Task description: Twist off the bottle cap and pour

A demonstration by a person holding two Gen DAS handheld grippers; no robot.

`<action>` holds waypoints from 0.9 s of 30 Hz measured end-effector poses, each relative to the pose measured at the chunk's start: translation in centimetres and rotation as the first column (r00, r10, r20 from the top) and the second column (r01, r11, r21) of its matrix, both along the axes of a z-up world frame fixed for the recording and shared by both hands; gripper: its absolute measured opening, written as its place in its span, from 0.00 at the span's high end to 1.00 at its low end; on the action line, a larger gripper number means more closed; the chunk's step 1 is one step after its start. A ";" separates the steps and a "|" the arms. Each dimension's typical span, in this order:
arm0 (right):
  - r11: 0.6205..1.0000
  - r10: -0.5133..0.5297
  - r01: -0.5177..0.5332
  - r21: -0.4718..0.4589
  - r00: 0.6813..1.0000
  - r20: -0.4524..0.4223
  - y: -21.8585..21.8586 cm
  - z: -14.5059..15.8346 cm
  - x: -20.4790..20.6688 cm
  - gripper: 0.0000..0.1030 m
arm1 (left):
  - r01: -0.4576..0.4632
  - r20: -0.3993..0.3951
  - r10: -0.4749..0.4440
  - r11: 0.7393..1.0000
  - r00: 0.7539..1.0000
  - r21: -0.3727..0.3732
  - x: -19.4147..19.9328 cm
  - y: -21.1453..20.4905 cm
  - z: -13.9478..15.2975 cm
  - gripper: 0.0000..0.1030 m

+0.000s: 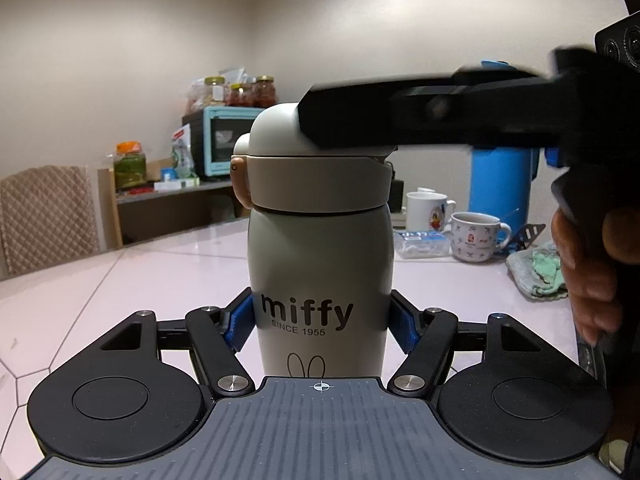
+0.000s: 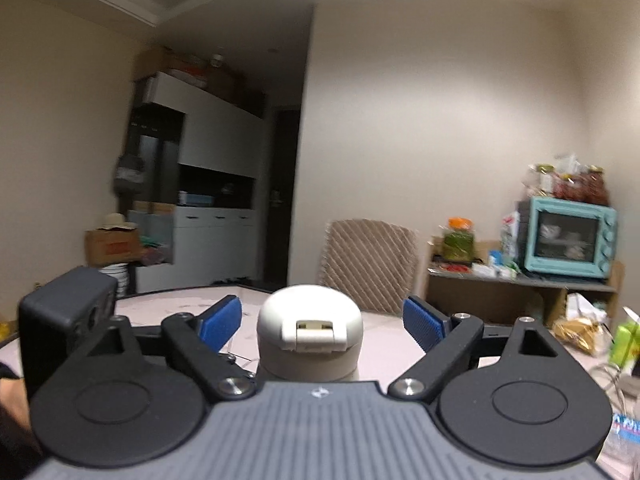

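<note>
Left wrist view: left gripper (image 1: 322, 326) pinching bottle (image 1: 320, 280) low on its body between the pads. Above, right gripper (image 2: 322, 322) spread, cap (image 2: 310, 330) between its fingers, untouched. Probably rigid, smooth, slippery; best gripped around the cap's sides.

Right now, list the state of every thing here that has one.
miffy bottle: upright on the table, clamped low on its body.
Bottle cap: still on, flip lid closed.
Left tongs: shut on the bottle.
Right tongs: open, pads either side of the cap, not touching.
</note>
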State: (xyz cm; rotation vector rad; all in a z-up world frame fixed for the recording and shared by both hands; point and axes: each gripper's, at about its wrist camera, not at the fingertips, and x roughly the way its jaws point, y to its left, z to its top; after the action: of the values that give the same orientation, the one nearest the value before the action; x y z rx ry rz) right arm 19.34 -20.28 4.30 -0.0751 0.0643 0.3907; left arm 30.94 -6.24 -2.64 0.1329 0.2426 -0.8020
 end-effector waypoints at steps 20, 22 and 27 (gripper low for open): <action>0.998 -0.060 0.060 0.015 0.998 -0.019 1.2 -2.0 1.2 0.37 | -0.006 -0.002 0.006 1.000 1.000 -0.002 -0.1 0.3 0.7 0.30; 0.999 -0.051 0.051 0.013 0.999 -0.018 1.1 -2.0 1.2 0.37 | -0.006 -0.001 0.006 1.000 1.000 -0.001 -0.1 0.3 0.7 0.30; 1.000 0.028 -0.028 -0.004 1.000 -0.014 0.1 -1.9 1.4 0.37 | -0.003 -0.001 0.003 1.000 1.000 0.000 -0.4 0.4 0.7 0.30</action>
State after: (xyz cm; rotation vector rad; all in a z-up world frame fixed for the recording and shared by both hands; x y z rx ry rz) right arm 20.75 -20.19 2.44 -0.0775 0.0777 0.4195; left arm 30.50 -5.82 -1.93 0.1316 0.2439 -0.7991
